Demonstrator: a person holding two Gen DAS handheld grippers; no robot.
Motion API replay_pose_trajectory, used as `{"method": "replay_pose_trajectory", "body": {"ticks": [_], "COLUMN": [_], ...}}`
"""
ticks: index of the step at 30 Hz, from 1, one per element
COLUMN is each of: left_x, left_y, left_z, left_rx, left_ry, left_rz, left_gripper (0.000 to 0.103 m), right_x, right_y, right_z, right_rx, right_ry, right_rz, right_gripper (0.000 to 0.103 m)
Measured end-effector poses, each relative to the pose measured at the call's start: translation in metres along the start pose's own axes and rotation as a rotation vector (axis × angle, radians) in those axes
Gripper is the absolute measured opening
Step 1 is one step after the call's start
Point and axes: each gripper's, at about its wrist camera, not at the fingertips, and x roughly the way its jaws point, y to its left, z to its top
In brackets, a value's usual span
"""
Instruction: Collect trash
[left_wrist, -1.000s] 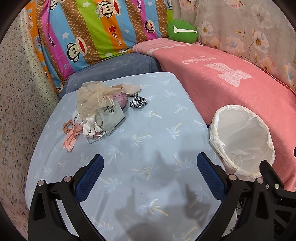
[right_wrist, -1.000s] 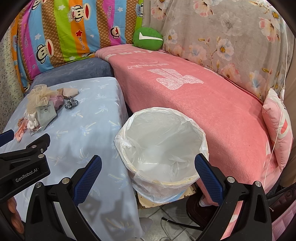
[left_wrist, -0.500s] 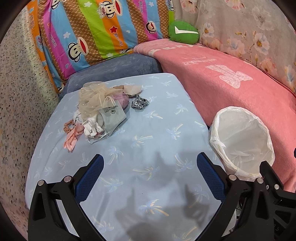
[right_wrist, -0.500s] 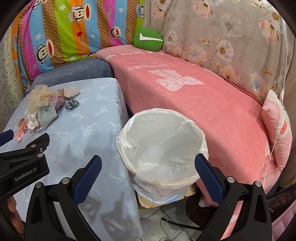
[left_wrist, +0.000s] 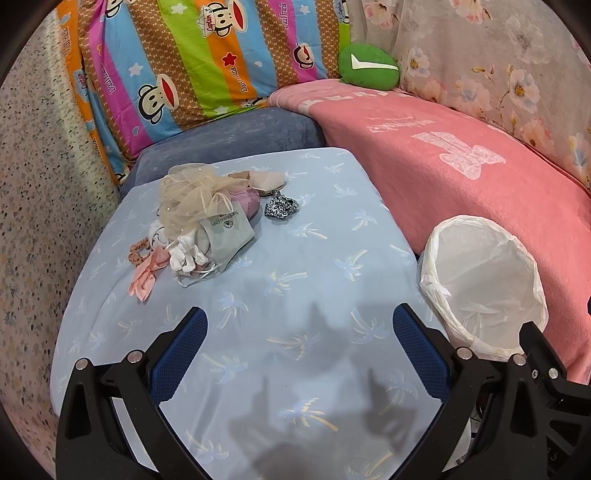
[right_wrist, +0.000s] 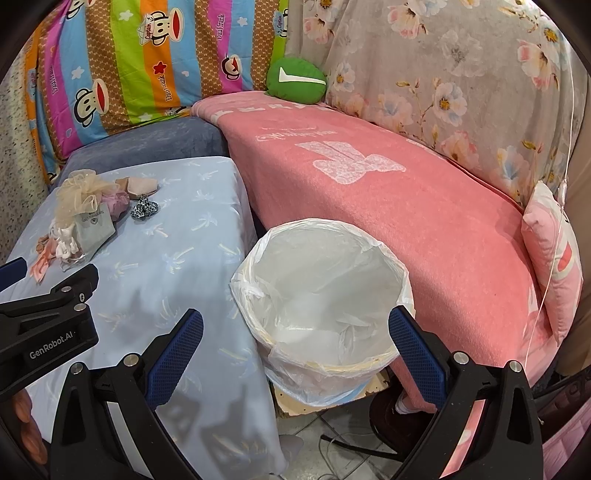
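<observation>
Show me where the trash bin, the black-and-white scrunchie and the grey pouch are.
trash bin (right_wrist: 321, 295): right wrist view, on the white liner inside.
black-and-white scrunchie (left_wrist: 281, 207): left wrist view, on its middle.
grey pouch (left_wrist: 227, 230): left wrist view, on its printed face.

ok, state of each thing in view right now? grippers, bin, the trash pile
left gripper: open, empty, over the table
right gripper: open, empty, above the bin
bin: upright, lined with a white bag, nothing visible inside
trash pile: heaped on the table's far left part, untouched
black-and-white scrunchie: lying loose just right of the pile
pink bow: flat at the pile's near edge
</observation>
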Motion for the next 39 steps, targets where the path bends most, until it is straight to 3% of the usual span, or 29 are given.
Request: {"method": "replay_pose_trajectory", "body": {"ticks": [24,39], "left_x": [0.006,0.035], "left_y": [0.023,0.087], "left_z": [0.002,0.009], "left_rx": [-0.043,-0.118], "left_ry": [0.006,0.009], "left_rz": [-0.017,0.018], "left_gripper": [0.096,0.096], "right_x": [-0.003,0.011], "right_y": [0.025,0.076], "right_z": [0.013,0.039], "right_rx": [-0.007,-0.004], "right_ry": [-0.038,-0.073], "right_rz": [0.014,0.111], "right_gripper": [0.097,0.097]}}
